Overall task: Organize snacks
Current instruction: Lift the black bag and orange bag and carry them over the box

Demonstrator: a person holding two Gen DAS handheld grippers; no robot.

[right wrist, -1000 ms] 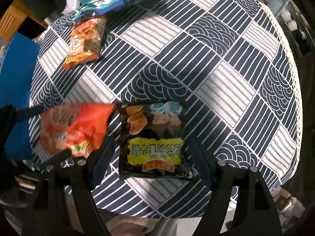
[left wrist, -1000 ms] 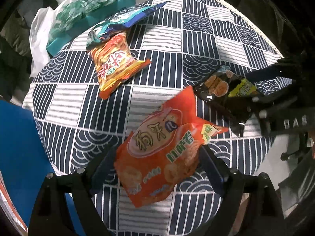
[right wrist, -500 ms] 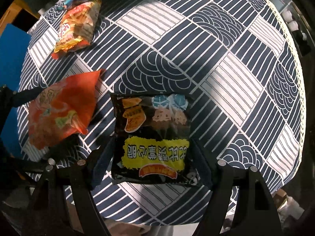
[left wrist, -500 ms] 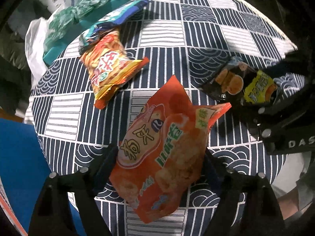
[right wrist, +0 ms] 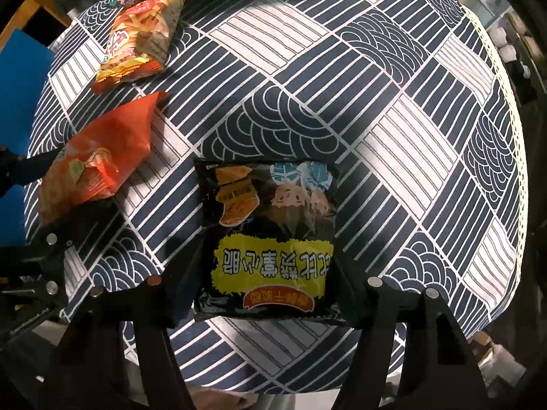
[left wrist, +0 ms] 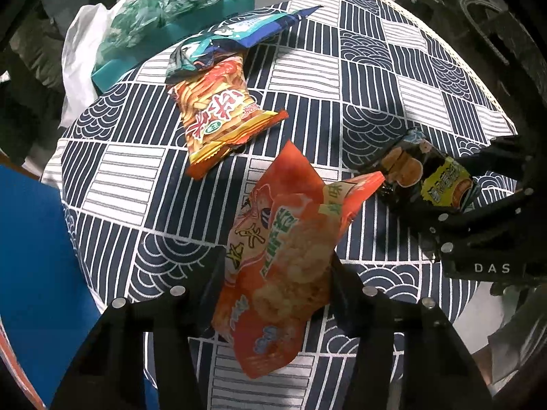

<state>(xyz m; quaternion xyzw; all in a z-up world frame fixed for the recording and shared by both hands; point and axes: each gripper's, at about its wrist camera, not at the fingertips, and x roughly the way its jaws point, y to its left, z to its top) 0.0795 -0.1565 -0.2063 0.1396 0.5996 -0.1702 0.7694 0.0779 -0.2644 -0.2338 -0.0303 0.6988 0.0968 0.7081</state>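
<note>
The left gripper [left wrist: 277, 273] is clamped on the orange bag [left wrist: 283, 239], whose long axis points toward one o'clock, off the tablecloth [left wrist: 376, 78]. At three o'clock the right gripper [right wrist: 266, 273] pinches the black bag [right wrist: 270, 242] at its sides. The chip bag [left wrist: 222, 116] and blue bag [left wrist: 232, 39] lie at eleven o'clock. "DAS" shows on the right tool; the packets carry Chinese print.
</note>
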